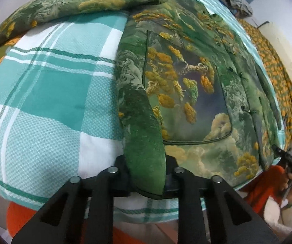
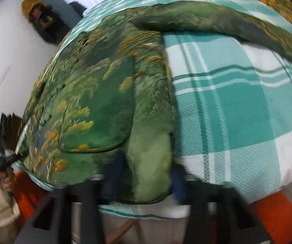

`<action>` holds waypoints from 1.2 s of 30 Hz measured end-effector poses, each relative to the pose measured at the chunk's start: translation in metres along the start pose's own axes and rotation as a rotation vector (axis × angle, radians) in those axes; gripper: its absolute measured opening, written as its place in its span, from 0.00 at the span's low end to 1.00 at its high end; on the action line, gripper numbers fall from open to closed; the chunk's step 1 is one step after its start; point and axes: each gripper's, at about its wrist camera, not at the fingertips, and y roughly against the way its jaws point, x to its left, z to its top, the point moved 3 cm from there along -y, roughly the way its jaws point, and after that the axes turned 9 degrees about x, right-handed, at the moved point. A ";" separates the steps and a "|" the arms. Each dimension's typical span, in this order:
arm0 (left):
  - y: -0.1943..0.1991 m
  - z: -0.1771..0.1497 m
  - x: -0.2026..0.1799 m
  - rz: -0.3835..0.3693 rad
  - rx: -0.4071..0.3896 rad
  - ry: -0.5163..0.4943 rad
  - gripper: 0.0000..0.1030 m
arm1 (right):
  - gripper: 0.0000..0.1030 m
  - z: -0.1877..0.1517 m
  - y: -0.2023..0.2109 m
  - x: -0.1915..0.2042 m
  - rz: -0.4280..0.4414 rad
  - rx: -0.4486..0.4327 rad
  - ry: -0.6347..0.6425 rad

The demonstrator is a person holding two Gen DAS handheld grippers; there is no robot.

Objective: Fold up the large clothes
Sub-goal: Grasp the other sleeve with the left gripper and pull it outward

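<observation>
At the bottom of the left wrist view, the left gripper (image 1: 146,174) was pinched on the hem corner of one green printed jacket (image 1: 186,93), a dark green fold of cloth running down between its two black fingers (image 1: 123,174). In the right wrist view, which was blurred, the right gripper (image 2: 143,185) was likewise clamped on the jacket's (image 2: 97,105) opposite hem corner, the pale green fabric bunched between its fingers at the bottom centre. The jacket lay spread front-up on one bed covered by a teal and white checked sheet (image 1: 50,93), with its near hem at the bed's lower edge. Two patch pockets showed, one in each view: the left view's pocket (image 1: 188,101) sat mid-frame with dark piping, and the right view's pocket (image 2: 99,109) sat left of centre. A row of small dark buttons (image 1: 230,69) ran up the front in the right half of the left view; their number could not be counted surely. Two sleeves stretched outward, one (image 1: 68,6) across the upper left of the left view, the other (image 2: 227,22) across the upper right of the right view. Beyond lay one olive cloth with orange spots (image 1: 280,77), at the right edge of the left view. Farthest off, a dark heap of things (image 1: 235,2) sat in the upper right corner.
</observation>
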 end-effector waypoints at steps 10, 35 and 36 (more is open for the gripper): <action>0.011 -0.013 0.005 0.007 -0.001 -0.024 0.13 | 0.14 -0.014 0.035 0.008 0.010 -0.038 0.009; 0.118 -0.018 -0.075 0.201 -0.429 -0.158 0.99 | 0.73 -0.005 0.086 0.073 -0.366 -0.345 0.195; 0.123 -0.017 -0.082 0.183 -0.457 -0.156 0.99 | 0.73 -0.005 0.087 0.080 -0.370 -0.355 0.212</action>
